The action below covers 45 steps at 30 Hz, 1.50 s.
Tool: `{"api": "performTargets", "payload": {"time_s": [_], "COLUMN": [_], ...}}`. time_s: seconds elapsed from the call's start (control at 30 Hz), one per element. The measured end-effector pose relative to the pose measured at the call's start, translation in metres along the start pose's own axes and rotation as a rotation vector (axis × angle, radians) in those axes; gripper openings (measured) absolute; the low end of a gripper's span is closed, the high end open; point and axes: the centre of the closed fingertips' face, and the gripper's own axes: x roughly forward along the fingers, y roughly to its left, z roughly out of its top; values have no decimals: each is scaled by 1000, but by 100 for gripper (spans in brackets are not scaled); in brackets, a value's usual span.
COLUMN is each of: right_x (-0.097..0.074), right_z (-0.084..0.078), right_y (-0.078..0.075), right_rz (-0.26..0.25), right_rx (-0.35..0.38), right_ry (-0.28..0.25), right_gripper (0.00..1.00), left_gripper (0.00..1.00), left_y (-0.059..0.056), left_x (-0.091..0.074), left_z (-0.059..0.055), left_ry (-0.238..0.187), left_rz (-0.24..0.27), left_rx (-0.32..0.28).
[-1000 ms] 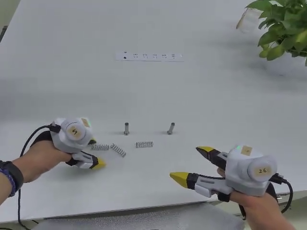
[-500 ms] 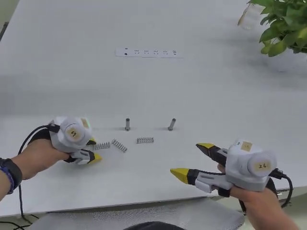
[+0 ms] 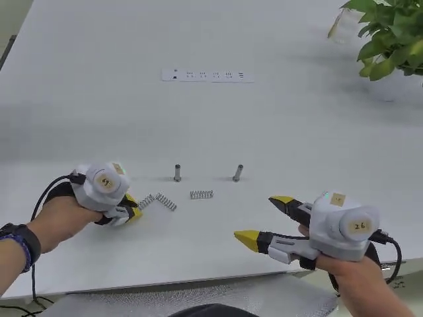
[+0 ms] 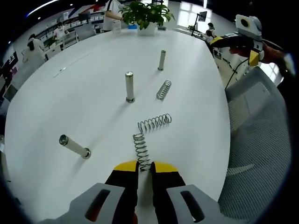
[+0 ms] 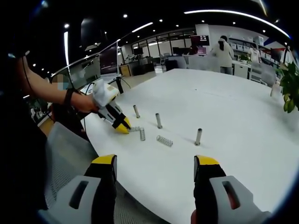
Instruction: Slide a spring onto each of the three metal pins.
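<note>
Two upright metal pins (image 3: pixel 177 173) (image 3: pixel 238 173) stand mid-table; the left gripper view shows a third pin (image 4: pixel 74 146) off to its left. Three springs lie just in front of the pins. My left gripper (image 3: pixel 134 211) (image 4: pixel 145 167) is shut on the near end of the leftmost spring (image 3: pixel 147 201) (image 4: pixel 141 149), which rests on the table. The second spring (image 3: pixel 166 201) (image 4: pixel 154 122) lies right beside it, the third spring (image 3: pixel 201 195) (image 4: pixel 163 89) farther right. My right gripper (image 3: pixel 266 220) (image 5: pixel 155 161) hovers open near the front edge, holding nothing.
A white power strip (image 3: pixel 201 75) lies far back on the white table (image 3: pixel 297 119). A potted plant (image 3: pixel 390 33) stands at the back right. A mesh chair (image 3: pixel 198 300) sits below the front edge. People stand in the room beyond.
My left gripper moved forward to the leftmost spring and shut on its near end; the spring now lies at a slant. The right gripper barely moved.
</note>
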Motion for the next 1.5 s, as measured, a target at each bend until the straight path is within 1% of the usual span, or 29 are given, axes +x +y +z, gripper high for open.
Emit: {"api": "performTargets", "payload": {"time_s": [0.03, 0.1, 0.13, 0.17, 0.23, 0.3, 0.4, 0.47, 0.53, 0.6, 0.7, 0.73, 0.77, 0.83, 0.9, 0.97, 1.07, 1.17, 1.2, 1.3, 1.4, 1.5], "right_x": [0, -1, -2, -2, -3, -3, -2, -2, -2, -1, -1, -1, -1, -1, -1, -1, 1, 2, 2, 3, 4, 6], "right_z": [0, 0, 0, 0, -1, -2, -4, -4, -5, -5, -4, -4, -4, -4, -4, -4, -3, -1, 0, 1, 1, 2], "right_y": [0, -1, -2, -2, -2, -3, -3, -2, -2, -2, -1, -1, -1, -1, -1, 0, 1, 1, 0, 2, 3, 3], "right_rz": [-1, -2, -3, -4, -3, -2, -5, -3, -2, 0, 0, 1, 0, 1, -1, 4, 9, 10, 10, 17, 26, 35], "right_rx": [-1, 0, 0, 1, 1, 0, -6, -6, -7, -8, -9, -9, -10, -13, -13, -14, -19, -17, -15, -16, -19, -20], "right_ry": [-1, -1, -3, -3, -2, 3, 10, 10, 12, 12, 12, 11, 11, 13, 15, 15, 18, 13, 12, 10, 13, 14], "right_gripper": [65, 65, 65, 65, 65, 65, 65, 65, 65, 65, 65, 65, 65, 65, 65, 65, 66, 66, 66, 66, 66, 66], "left_gripper": [3, 3, 3, 3, 4, 4, 4, 6, 11, 12, 8, 6, 4, 3, 3, 2, 2, 2, 2, 2, 2, 2], "left_y": [-1, -5, -7, -7, -4, -1, 0, 1, -1, -1, 3, 3, 6, 6, 7, 5, -2, -4, -3, -7, -12, -16], "left_x": [-1, -3, -5, -6, -7, -8, -8, -7, -6, -5, -4, -4, -4, -4, -3, -4, -7, -10, -10, -15, -20, -26], "left_z": [-2, -5, -9, -10, -13, -15, -13, -13, -12, -11, -10, -10, -11, -11, -11, -12, -13, -13, -14, -9, -5, 2], "left_ry": [3, 13, 22, 23, 23, 10, -20, -23, -28, -31, -39, -41, -43, -42, -26, -24, -25, -33, -38, -56, -66, -87], "left_rz": [0, -11, -14, -11, 3, 17, 27, 34, 38, 45, 79, 83, 98, 102, 93, 92, 73, 66, 67, 65, 60, 58], "left_rx": [-2, 10, 22, 37, 46, 28, -29, -45, -58, -65, -82, -85, -88, -83, -87, -84, -92, -91, -87, -80, -59, -52]}}
